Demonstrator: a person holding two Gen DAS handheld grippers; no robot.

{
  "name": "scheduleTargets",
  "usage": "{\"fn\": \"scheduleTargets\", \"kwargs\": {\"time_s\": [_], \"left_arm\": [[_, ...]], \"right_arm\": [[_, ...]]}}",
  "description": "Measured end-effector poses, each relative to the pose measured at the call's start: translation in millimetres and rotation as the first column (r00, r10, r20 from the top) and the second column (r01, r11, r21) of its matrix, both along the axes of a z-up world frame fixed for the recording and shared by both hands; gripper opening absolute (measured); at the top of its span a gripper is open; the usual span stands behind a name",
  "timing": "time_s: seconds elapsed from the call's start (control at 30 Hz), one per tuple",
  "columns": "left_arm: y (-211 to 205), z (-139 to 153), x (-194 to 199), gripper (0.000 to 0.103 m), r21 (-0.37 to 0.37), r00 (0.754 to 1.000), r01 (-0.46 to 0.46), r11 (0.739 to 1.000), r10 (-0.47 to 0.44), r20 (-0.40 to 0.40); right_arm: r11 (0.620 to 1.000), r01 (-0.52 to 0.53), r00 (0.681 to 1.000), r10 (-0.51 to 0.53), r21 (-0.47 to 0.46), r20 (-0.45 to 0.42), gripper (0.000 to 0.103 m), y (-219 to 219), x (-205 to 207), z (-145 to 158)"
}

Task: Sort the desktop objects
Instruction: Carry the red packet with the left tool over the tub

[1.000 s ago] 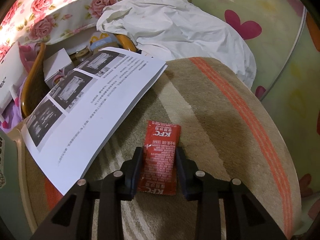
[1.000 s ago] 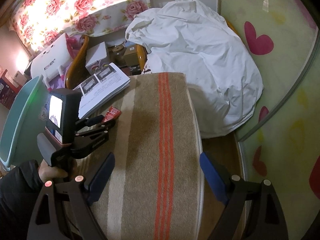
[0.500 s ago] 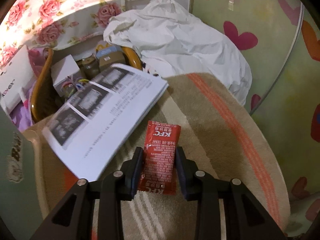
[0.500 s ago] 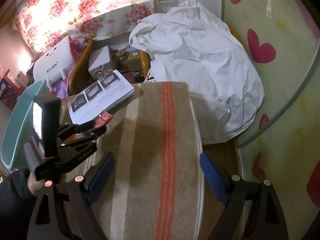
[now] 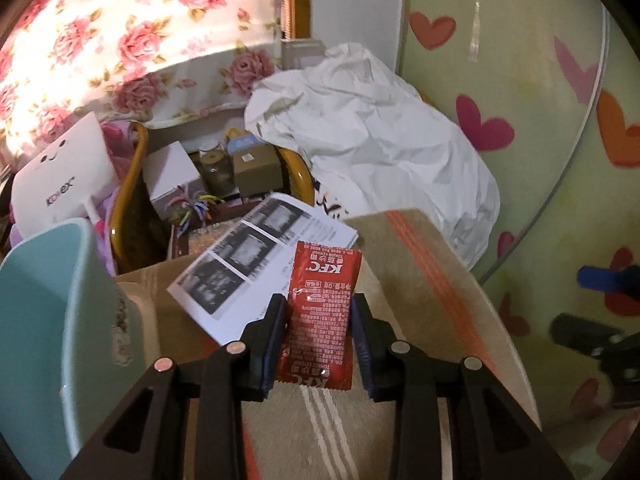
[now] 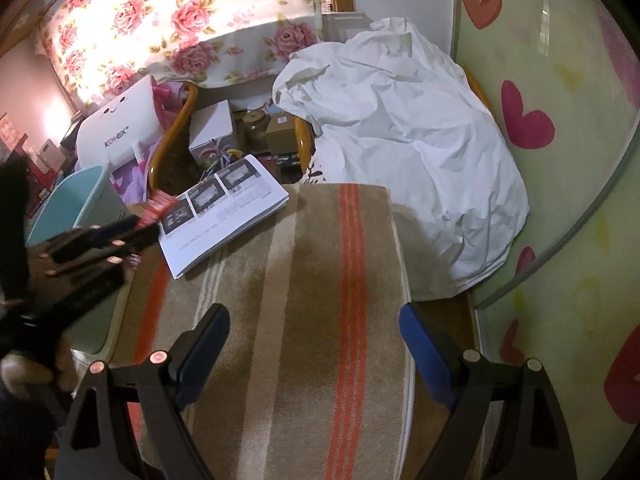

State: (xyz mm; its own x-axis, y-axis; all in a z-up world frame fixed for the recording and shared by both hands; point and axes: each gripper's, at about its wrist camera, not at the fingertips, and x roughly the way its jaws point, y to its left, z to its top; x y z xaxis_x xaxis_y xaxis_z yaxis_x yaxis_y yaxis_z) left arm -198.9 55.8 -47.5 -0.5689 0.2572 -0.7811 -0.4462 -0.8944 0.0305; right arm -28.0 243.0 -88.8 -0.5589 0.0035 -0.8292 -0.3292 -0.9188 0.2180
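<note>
Your left gripper (image 5: 318,322) is pinching the flat red ketchup packet (image 5: 320,316) by its two long sides. The packet's long way runs straight out along the fingers, and its far end pokes out past the tips. It hangs in the air above the tan striped cloth (image 6: 320,300), over a corner of the white printed paper sheets (image 6: 224,216).

The tall light-blue plastic bin (image 5: 44,320) stands close on the left. The cloth's right edge drops off beside the crumpled white fabric (image 6: 412,136).

Your right gripper (image 6: 314,340) is spread wide with nothing in it, over bare cloth.
</note>
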Motion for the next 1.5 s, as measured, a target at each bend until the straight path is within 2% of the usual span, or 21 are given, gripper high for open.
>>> {"fn": "scheduleTargets", "kwargs": {"time_s": [0.33,0.6,0.97,1.17,1.5], "left_arm": [[-38,71,23,0.034,0.022,0.994,-0.102,0.995,0.103,-0.045],[-53,105,45,0.034,0.033,0.988,-0.137,0.990,0.139,-0.070],[-54,140,73,0.034,0.049,0.985,-0.141,0.989,0.145,-0.094],[-70,147,83,0.034,0.039,0.977,-0.193,0.980,0.196,-0.086],[-121,167,104,0.034,0.009,0.941,-0.310,0.951,0.308,-0.142]], "right_arm": [[0.999,-0.035,0.999,0.036,0.016,-0.025,0.090,-16,-5,21],[0.999,-0.041,0.998,0.043,0.027,-0.045,0.090,-25,-2,41],[0.999,-0.048,0.997,0.049,0.018,-0.051,0.090,-27,0,54],[0.997,-0.077,0.996,0.077,-0.001,-0.046,0.090,-35,-12,51],[0.988,-0.151,0.986,0.151,-0.004,-0.069,0.090,-70,-36,55]]}}
